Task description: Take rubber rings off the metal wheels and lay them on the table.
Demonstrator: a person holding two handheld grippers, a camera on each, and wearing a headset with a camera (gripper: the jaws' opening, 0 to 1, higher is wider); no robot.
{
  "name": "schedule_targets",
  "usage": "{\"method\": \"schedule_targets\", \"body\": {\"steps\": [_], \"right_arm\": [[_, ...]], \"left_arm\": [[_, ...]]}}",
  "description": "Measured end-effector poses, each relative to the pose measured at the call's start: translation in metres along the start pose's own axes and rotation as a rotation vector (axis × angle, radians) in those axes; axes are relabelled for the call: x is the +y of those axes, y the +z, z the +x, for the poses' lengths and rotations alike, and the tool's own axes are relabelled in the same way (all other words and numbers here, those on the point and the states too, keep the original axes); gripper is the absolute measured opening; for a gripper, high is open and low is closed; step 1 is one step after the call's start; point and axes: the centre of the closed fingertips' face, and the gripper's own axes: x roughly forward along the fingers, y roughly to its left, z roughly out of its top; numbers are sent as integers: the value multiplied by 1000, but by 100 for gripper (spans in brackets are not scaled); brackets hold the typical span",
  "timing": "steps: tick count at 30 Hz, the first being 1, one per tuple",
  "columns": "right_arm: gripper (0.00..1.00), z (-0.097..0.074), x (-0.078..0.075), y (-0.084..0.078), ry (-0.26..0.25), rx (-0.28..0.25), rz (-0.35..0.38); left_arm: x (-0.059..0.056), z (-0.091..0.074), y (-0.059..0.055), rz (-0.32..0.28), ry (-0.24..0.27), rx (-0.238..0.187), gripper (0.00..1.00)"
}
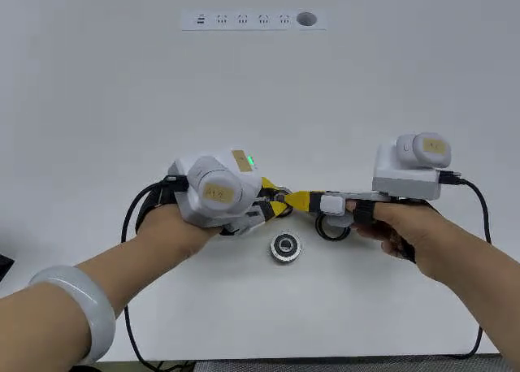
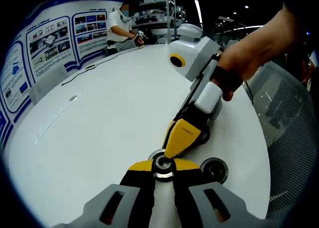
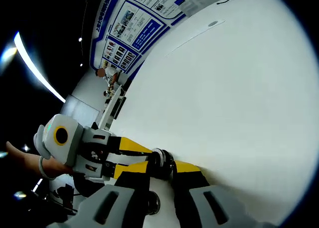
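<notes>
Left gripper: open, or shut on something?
Shut on the metal wheel: the left gripper's yellow tips press against both its sides.

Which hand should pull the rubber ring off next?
Probably the right. The left tool is clamped on the wheel, holding it off the table, and the right tool has its tips at that wheel's rim, placed to pull.

White left gripper (image 2: 163, 170) and right gripper (image 3: 159, 169) with yellow-and-black jaws, silver wheel (image 2: 163, 163), black rubber ring (image 1: 323, 233), white table (image 1: 244, 104).
</notes>
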Motion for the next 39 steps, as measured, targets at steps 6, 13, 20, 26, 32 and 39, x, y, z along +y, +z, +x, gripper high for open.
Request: {"method": "schedule_targets", "body": {"steps": [6, 13, 20, 26, 32, 39], "right_arm": [[19, 0, 4, -2, 5, 8, 20], [16, -4, 10, -6, 37, 27, 54], [15, -8, 11, -3, 28, 8, 32], [8, -7, 7, -1, 12, 8, 9], [3, -8, 4, 0, 3, 4, 0], [2, -8, 4, 1, -6, 2, -8]], "left_arm": [[0, 0, 0, 1, -1, 1, 13], [0, 0, 0, 2, -2, 1, 13], [0, 0, -1, 1, -1, 1, 13], [0, 0, -1, 1, -2, 3, 13], [0, 0, -1, 0, -2, 6, 13], [0, 0, -1, 0, -3, 9, 13]]}}
